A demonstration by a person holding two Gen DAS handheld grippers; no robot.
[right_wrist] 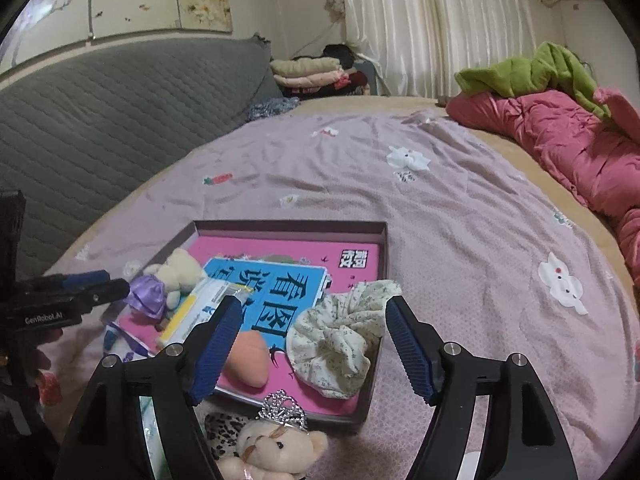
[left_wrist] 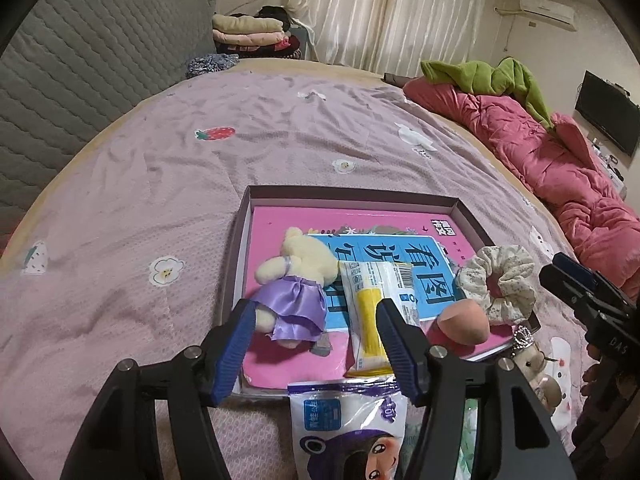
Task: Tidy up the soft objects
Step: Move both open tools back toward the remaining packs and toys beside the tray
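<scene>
Both grippers' fingers gape, empty: left gripper (left_wrist: 316, 312) low-centre could snag the yellow packet (left_wrist: 370, 320); right gripper (right_wrist: 314, 320) may crush the scrunchie (right_wrist: 340, 340).

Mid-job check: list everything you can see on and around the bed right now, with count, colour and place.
Box: 1, dark, on bedspread.
Books: 2, pink under blue, in box.
Dressed bear: 1, cream, purple skirt, in box.
Sachet: 1, white-yellow, in box.
Sponge: 1, peach, in box.
Scrunchie: 1, floral cream, on box edge.
Crowned bear: 1, beige, before box.
Purple pouch: 1, before box.
Quilt: 1, pink, bed's right.
Green cloth: 1, on quilt.
Left gripper: fingers open.
Right gripper: fingers open.
</scene>
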